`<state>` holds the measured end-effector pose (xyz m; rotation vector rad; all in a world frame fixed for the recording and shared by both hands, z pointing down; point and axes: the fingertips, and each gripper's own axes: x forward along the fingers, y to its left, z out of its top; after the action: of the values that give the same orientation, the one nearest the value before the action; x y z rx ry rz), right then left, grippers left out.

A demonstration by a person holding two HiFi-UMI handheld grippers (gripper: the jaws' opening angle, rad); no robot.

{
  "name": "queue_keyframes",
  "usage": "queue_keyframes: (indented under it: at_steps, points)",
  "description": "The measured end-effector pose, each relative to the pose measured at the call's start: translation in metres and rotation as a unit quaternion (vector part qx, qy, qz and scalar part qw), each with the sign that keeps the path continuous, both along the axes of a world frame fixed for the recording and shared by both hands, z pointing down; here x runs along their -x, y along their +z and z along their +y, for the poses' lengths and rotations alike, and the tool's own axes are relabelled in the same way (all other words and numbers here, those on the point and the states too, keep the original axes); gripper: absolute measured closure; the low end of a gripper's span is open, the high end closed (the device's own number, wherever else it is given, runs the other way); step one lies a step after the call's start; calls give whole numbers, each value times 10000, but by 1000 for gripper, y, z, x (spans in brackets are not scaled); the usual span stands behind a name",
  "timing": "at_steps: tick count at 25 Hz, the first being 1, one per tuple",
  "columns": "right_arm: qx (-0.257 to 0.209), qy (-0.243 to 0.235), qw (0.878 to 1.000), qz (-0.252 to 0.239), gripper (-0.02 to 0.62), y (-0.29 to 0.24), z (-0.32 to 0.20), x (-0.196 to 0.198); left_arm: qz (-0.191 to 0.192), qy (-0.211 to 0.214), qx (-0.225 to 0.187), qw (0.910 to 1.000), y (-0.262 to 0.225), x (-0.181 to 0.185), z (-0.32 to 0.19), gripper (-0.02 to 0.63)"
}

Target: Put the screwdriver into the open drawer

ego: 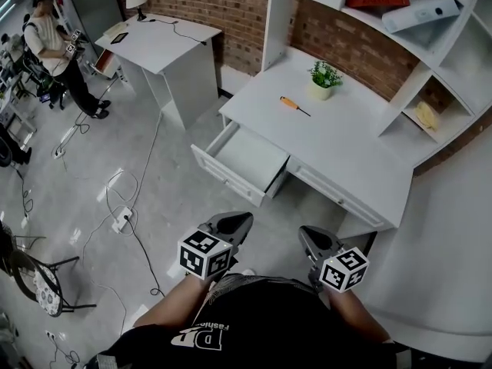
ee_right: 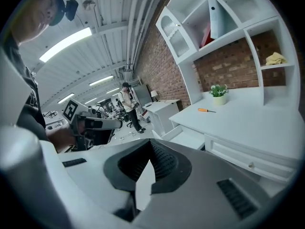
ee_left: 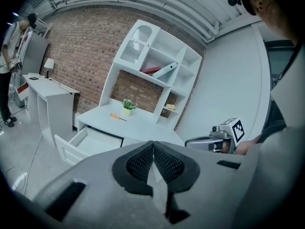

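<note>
A large white desk (ego: 361, 152) with a tall white shelf unit (ego: 453, 44) stands against a brick wall (ego: 231, 6), seen from above by a camera on a person's head. The person stands on the grey floor short of the desk, so nothing on it is within reach yet. At the desk's front left corner, the open drawer (ego: 254, 160) is pulled well out over the floor. Its white inside looks bare, which leaves it ready to receive the tool. A smaller white desk (ego: 165, 44) stands further left, with another person (ego: 58, 44) beyond it and cables (ego: 127, 221) trailing across the floor. A small potted plant (ego: 324, 79) sits towards the back of the main desk. The screwdriver (ego: 293, 105), with an orange handle and a thin dark shaft, lies flat on the desktop just beside the plant, on its left. It is behind the drawer and well apart from it. At the bottom of the head view, the left gripper (ego: 234, 225) and right gripper (ego: 315, 241) are held side by side close to the person's body, both aimed towards the desk. Each gripper's jaws are pressed together with nothing between them, probably because there is nothing to grasp at this range. The task has not really begun, and whichever gripper takes the screwdriver will need to spread its jaws first.
</note>
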<state>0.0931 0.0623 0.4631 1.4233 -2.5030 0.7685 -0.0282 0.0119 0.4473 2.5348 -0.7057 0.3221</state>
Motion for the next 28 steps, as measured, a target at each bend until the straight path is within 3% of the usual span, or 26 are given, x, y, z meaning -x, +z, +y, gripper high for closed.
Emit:
queue_keyframes:
  at_steps: [15,28]
  points:
    - [199,116,9997,63,592,18,-45,-28,-134,-21,188,9997,23,-9,-35,588]
    - [32,-339,9992,228,591,32,-178,-78,-496,-713,139,9961,36,-29,-121,588]
